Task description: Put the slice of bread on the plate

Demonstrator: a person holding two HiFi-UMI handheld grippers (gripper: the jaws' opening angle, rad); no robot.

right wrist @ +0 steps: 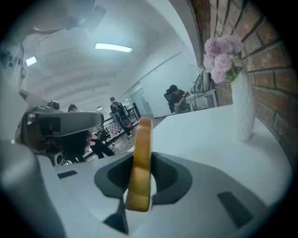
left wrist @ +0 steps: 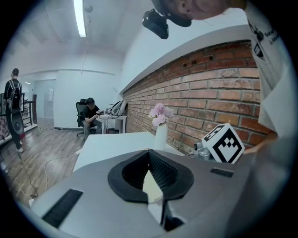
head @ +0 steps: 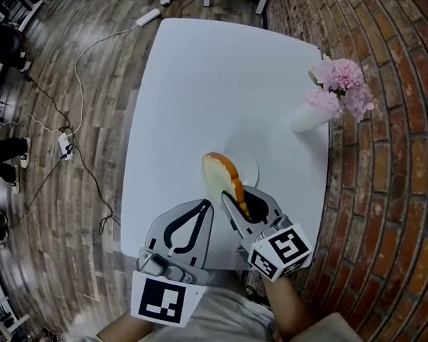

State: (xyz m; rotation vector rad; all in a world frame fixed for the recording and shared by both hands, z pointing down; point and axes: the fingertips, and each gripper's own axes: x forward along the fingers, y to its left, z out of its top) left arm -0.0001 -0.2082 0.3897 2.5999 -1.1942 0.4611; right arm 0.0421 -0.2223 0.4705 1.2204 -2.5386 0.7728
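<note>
A slice of bread (head: 220,175) with a golden crust stands on edge between the jaws of my right gripper (head: 240,201), which is shut on it. In the right gripper view the bread slice (right wrist: 140,158) rises upright out of the right gripper (right wrist: 142,163). It hangs over the near left rim of a white plate (head: 255,174) that barely shows against the white table (head: 197,83). My left gripper (head: 203,206) hovers just left of the bread near the table's front edge. In its own view the left gripper (left wrist: 150,159) is shut on nothing.
A white vase of pink flowers (head: 337,92) stands at the table's right edge, against the brick wall (head: 389,161). Cables and a power strip (head: 66,144) lie on the wooden floor to the left. A person sits at a far desk (left wrist: 91,114) and another stands (left wrist: 13,107).
</note>
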